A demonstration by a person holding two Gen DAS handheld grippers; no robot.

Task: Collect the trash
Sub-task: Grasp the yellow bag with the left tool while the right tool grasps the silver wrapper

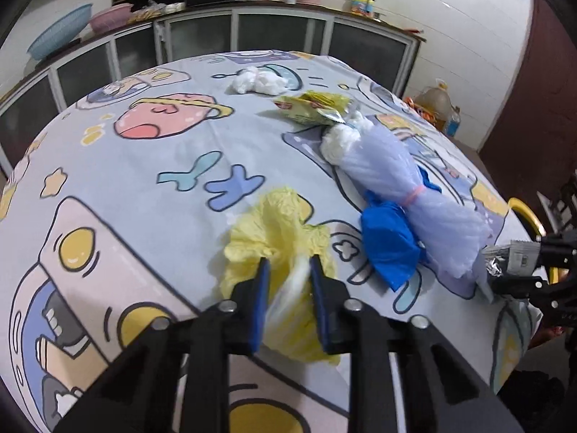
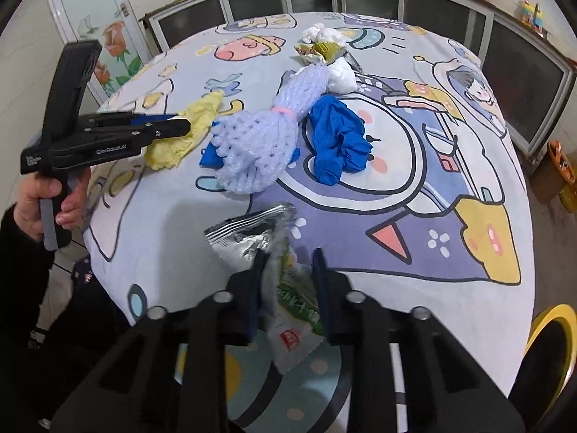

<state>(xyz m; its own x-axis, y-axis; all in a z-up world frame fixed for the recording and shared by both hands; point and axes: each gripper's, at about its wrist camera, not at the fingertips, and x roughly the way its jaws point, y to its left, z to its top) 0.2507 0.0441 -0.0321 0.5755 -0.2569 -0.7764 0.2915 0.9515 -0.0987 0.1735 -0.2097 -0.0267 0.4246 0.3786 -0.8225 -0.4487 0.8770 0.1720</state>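
Observation:
My left gripper (image 1: 290, 263) is shut on a crumpled yellow plastic bag (image 1: 274, 231) lying on the cartoon tablecloth (image 1: 144, 166). The right wrist view shows this gripper (image 2: 180, 128) from the side, pinching the yellow bag (image 2: 191, 122). My right gripper (image 2: 290, 254) is shut on a silver and green snack wrapper (image 2: 288, 288) near the table's front edge. That wrapper (image 1: 512, 259) also shows at the right edge of the left wrist view. Between the grippers lie a bubble-wrap bundle (image 2: 259, 137) tied with a pink band and a blue bag (image 2: 339, 137).
Farther back on the cloth lie white tissue wads (image 1: 258, 79), a yellow-green wrapper (image 1: 310, 106) and another white wad (image 1: 337, 144). Glass-front cabinets (image 1: 202, 36) run behind the table. A yellow-rimmed stool (image 2: 548, 342) stands at the right. A person's hand (image 2: 39, 195) grips the left handle.

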